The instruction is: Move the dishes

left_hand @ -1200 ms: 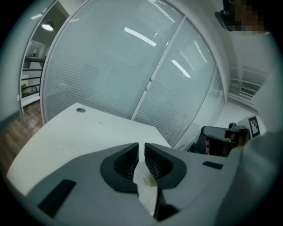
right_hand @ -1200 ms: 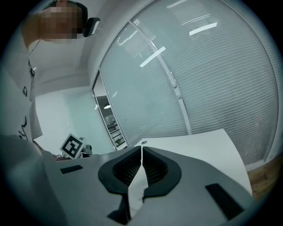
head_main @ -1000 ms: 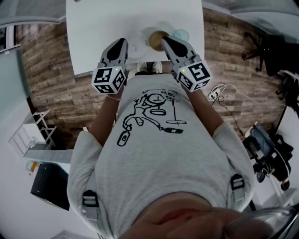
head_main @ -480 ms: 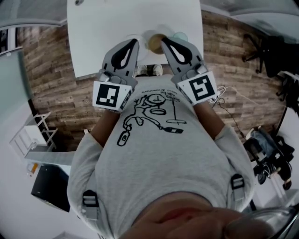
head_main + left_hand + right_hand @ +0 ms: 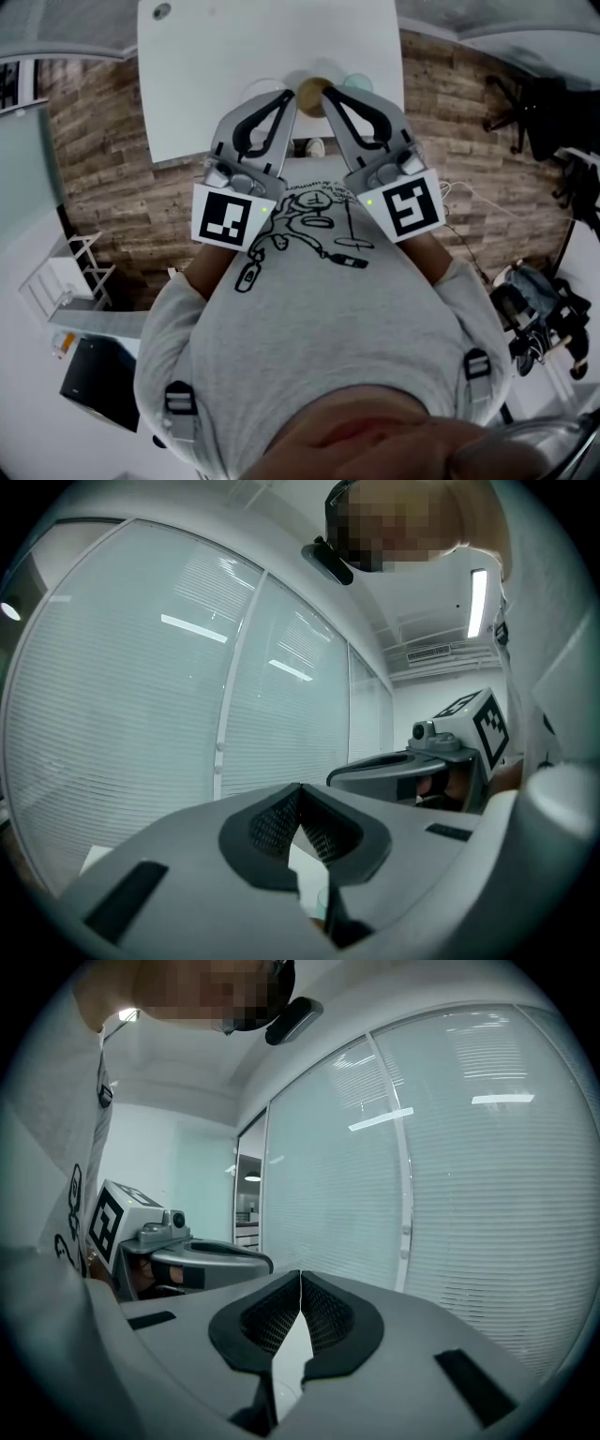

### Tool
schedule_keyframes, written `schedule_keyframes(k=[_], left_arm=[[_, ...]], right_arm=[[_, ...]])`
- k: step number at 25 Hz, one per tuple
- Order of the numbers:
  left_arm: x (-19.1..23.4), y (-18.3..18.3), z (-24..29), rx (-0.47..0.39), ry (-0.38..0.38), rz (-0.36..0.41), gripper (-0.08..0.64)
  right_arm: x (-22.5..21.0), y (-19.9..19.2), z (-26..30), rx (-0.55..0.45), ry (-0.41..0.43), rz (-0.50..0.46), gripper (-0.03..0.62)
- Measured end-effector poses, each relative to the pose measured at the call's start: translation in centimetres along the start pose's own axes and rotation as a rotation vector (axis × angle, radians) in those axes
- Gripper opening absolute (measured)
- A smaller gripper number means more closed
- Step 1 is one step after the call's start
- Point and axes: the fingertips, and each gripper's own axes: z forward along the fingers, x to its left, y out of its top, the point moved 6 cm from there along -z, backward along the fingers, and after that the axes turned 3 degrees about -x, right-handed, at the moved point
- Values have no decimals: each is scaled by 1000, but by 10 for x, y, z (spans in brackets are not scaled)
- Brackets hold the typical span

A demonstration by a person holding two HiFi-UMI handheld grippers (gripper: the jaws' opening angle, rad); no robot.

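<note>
Rough-grained wood planks are seen in the floor; the table is finished smooth matt white. The left gripper and right gripper are moulded in matt grey plastic, with black cross-hatched pads.

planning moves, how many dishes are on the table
3 show at the near edge of the table: a brown dish in the middle, a bluish dish right of it, a clear dish left of it. The left gripper and right gripper overlap them; more may be hidden.
</note>
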Motion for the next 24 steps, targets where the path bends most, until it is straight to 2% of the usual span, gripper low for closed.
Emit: schedule_keyframes(k=[4, 24], left_arm=[[0, 3, 0, 8, 12, 41, 3], [-2, 8, -1, -2, 4, 33, 3]], right_arm=[[0, 8, -1, -12, -5, -7, 35], [4, 11, -2, -8, -5, -15, 35]])
